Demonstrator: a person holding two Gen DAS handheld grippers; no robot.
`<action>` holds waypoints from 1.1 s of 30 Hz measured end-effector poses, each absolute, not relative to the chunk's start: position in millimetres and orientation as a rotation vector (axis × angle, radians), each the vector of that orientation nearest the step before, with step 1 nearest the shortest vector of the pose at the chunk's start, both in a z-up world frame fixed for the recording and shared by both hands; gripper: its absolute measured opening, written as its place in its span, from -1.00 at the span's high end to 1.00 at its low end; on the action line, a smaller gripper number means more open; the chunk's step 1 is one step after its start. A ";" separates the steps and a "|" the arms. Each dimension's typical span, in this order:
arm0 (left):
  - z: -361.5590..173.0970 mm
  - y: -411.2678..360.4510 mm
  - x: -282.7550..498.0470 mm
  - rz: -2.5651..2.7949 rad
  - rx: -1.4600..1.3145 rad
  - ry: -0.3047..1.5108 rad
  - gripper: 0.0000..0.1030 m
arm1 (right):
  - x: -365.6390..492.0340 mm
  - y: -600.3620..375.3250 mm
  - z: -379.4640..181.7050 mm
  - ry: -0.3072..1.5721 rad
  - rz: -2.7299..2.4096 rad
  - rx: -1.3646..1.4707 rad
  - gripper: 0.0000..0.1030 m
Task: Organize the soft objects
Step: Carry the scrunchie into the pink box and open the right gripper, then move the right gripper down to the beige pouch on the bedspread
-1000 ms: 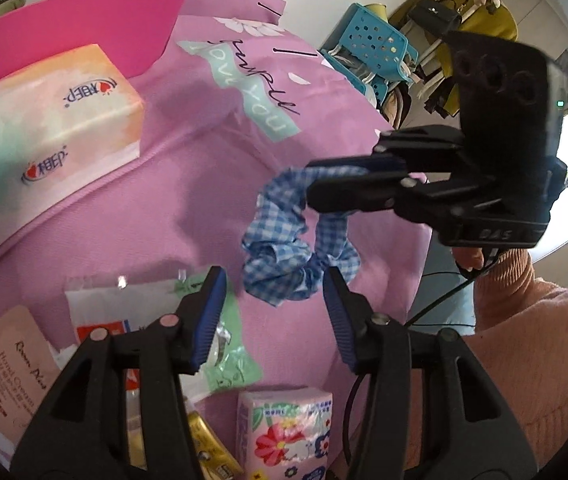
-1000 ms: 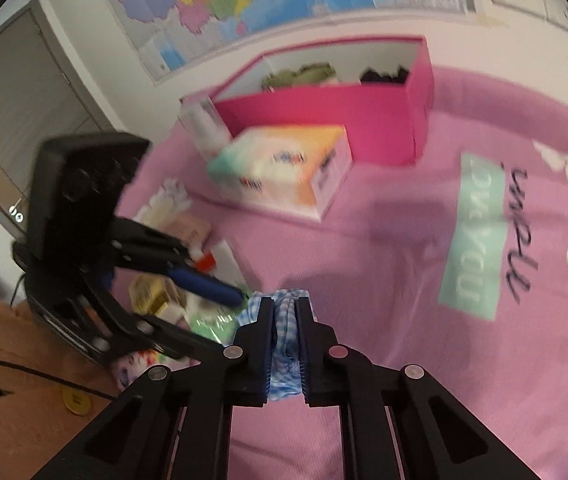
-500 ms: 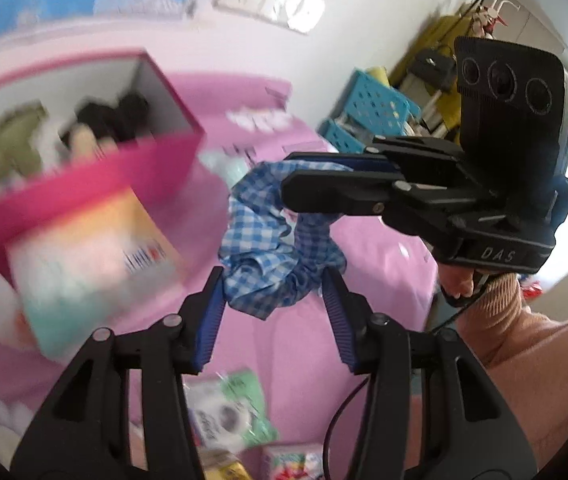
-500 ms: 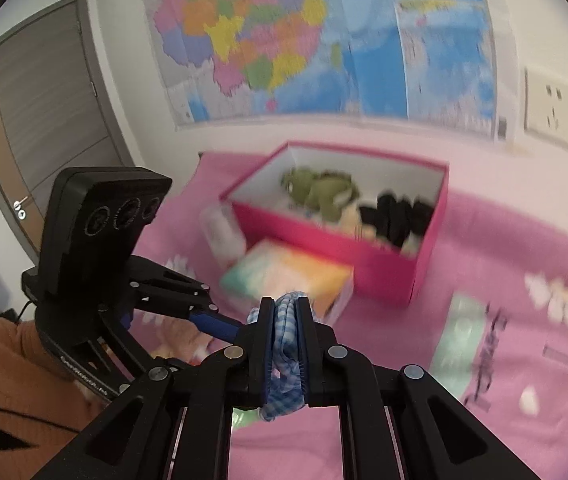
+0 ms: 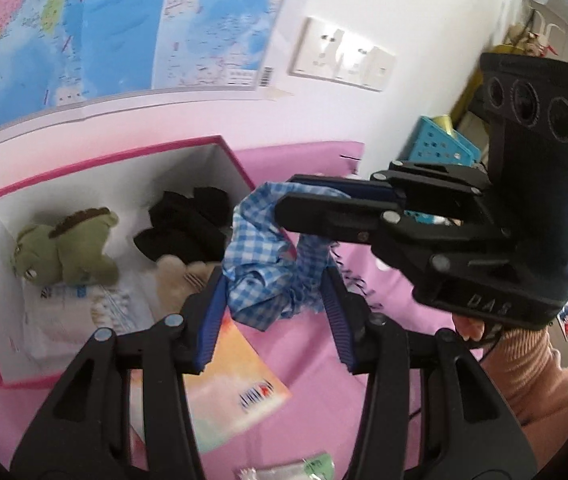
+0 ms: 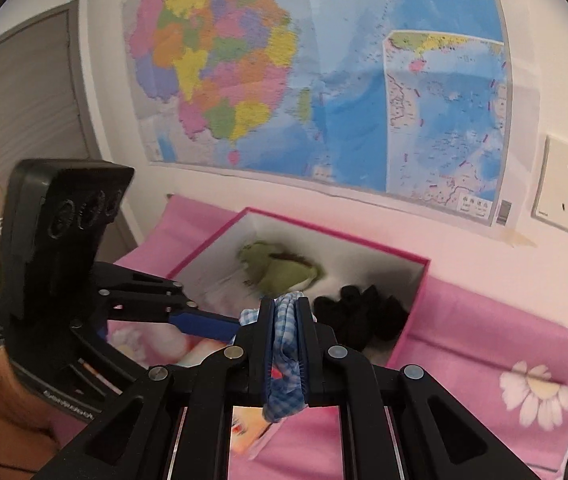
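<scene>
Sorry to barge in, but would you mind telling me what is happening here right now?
A person with a gripper in each hand is tidying soft things. The right gripper is shut on a blue checked scrunchie, held in the air near the open pink box. The left gripper is open, its fingers either side of the hanging scrunchie. The box already holds a green plush toy and black fabric items.

Both wrist views face the wall map (image 6: 324, 92), sharing the nearby pink box (image 5: 220, 141).
</scene>
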State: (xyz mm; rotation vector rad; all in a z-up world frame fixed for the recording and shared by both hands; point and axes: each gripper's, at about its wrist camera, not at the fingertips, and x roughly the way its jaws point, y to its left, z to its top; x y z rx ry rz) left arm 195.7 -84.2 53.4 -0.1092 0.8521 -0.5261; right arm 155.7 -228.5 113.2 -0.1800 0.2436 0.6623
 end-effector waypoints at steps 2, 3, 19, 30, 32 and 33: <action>48.9 -85.1 206.6 -0.504 -0.103 0.863 0.03 | 169.5 -225.2 114.2 0.257 0.655 -0.178 0.82; 45.7 -84.5 213.1 -0.492 -0.104 0.873 0.03 | 173.6 -223.9 113.6 0.259 0.647 -0.180 0.82; 25.5 -81.6 226.7 -0.382 -0.082 0.930 0.03 | 228.2 -229.7 92.7 0.333 0.488 -0.101 0.51; 62.4 -67.3 158.9 -0.471 -0.087 0.792 0.03 | 197.2 -238.7 82.7 0.353 0.524 -0.091 0.50; 67.6 -59.1 139.7 -0.484 -0.086 0.763 0.02 | 182.2 -242.0 80.1 0.348 0.557 -0.078 0.48; 69.4 -55.2 130.7 -0.492 -0.086 0.752 0.02 | 175.6 -243.2 78.6 0.346 0.573 -0.076 0.46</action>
